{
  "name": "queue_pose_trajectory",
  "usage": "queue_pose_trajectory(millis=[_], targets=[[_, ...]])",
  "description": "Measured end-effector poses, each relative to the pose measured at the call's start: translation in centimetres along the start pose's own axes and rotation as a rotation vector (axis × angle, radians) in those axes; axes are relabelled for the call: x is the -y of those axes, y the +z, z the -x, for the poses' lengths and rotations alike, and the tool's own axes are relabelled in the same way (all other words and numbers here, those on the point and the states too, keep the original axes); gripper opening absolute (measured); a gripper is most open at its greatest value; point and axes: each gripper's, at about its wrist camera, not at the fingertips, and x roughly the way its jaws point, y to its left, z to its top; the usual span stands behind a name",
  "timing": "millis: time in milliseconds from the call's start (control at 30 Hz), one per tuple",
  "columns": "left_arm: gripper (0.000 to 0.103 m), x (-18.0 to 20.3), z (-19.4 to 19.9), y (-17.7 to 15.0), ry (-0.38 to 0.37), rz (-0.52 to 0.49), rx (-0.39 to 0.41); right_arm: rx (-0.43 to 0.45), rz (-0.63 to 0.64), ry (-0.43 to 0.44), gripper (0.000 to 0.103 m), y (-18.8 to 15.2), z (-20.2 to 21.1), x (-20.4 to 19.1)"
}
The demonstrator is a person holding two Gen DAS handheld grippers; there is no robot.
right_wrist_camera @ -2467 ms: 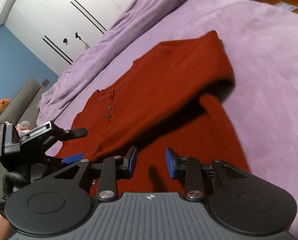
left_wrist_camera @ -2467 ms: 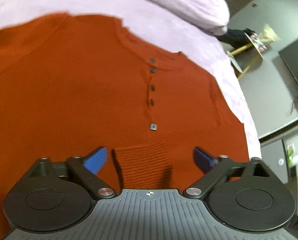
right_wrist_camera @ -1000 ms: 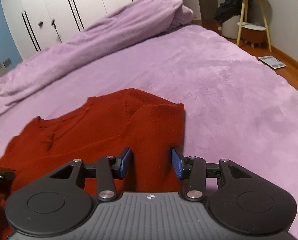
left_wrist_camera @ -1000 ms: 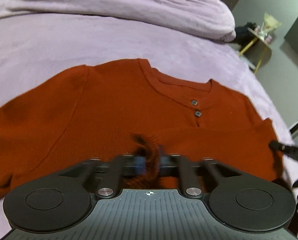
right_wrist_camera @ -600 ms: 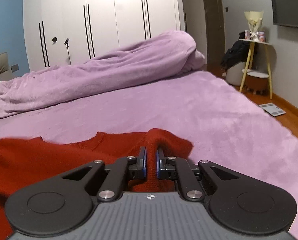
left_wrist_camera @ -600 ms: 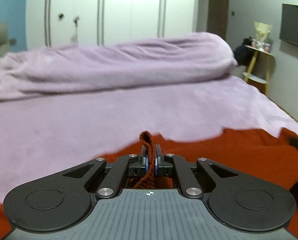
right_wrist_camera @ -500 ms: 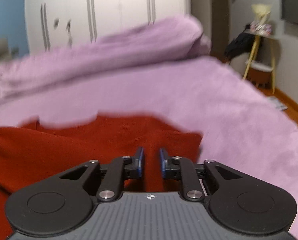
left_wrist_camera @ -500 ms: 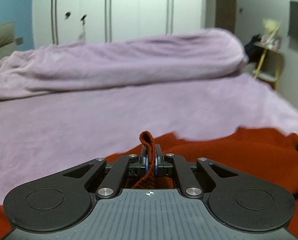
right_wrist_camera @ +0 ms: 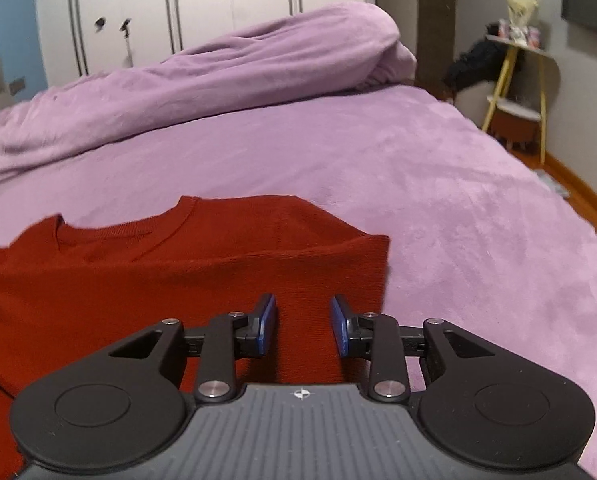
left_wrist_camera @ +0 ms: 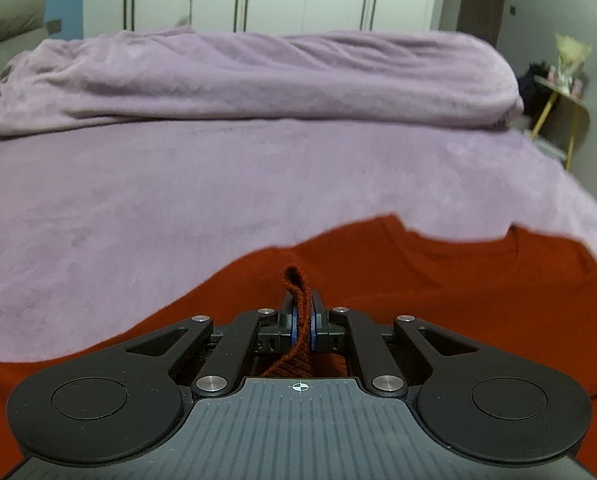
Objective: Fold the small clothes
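A rust-red knit sweater [right_wrist_camera: 146, 268] lies on the purple bed [right_wrist_camera: 438, 200], its lower part folded up over the chest so the neckline shows at the far edge. My left gripper [left_wrist_camera: 303, 320] is shut on a fold of the sweater's ribbed edge [left_wrist_camera: 296, 280], which sticks up between the blue pads. The sweater [left_wrist_camera: 438, 280] spreads to the right behind it. My right gripper [right_wrist_camera: 303, 326] is open and empty, just above the folded sweater near its right edge.
A rumpled purple duvet [left_wrist_camera: 258, 76] lies across the far side of the bed. White wardrobes [right_wrist_camera: 218, 8] stand behind it. A small yellow-legged side table [right_wrist_camera: 514, 80] stands off the bed's right side, above a wooden floor [right_wrist_camera: 578, 192].
My right gripper has opened and let go of the sweater, which now lies folded flat. My left gripper stays shut on the ribbed edge and has lowered toward the sweater.
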Motion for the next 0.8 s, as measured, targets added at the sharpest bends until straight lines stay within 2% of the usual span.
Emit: queue_pose_trajectory(millis=[100,167,300,333,433,467,500,567,600,667,700,800], targets=[[0.007,-0.1,0.0,0.8,0.001,0.026,-0.011,0.002,0.047,-0.028,0.03,-0.4,-0.2,-0.8],[0.009,-0.2,-0.5,1.0,0.036,0.023,-0.027,0.005,0.07,-0.038,0.03,-0.4,0.1,-1.2],[0.026,-0.2,0.3,0.3,0.133,-0.008,-0.003,0.03,0.064,0.04,0.029,-0.5,1.6,-2.0],[0.028,0.0,0.9,0.0,0.132,-0.013,0.013,0.037,0.064,0.071,0.029,-0.6,2.0,-2.4],[0.045,1.0,2.6,-1.0,0.042,0.012,0.052,0.033,0.094,0.177,0.023,-1.2,2.7,-4.5],[0.052,1.6,2.8,-1.3,0.005,0.019,0.05,0.021,0.126,0.204,0.021,-1.6,2.6,-5.6],[0.055,2.3,2.7,-1.7,-0.039,0.021,0.037,0.009,0.151,0.213,0.017,-1.9,2.4,-6.4],[0.055,3.4,1.9,-2.4,-0.097,-0.009,-0.011,-0.024,0.208,0.226,0.016,-2.8,1.9,-8.0],[0.055,4.0,1.2,-2.8,-0.083,-0.034,-0.038,-0.021,0.234,0.215,0.016,-3.3,1.8,-8.6],[0.054,4.3,-0.4,-3.3,-0.003,-0.066,-0.098,-0.002,0.279,0.196,0.016,-3.8,1.9,-9.0],[0.054,3.9,-1.0,-3.6,0.025,-0.067,-0.102,-0.001,0.285,0.19,0.015,-3.8,2.0,-8.9],[0.052,2.4,-1.2,-3.6,0.004,-0.031,-0.081,0.013,0.282,0.15,0.013,-4.0,2.5,-8.0]])
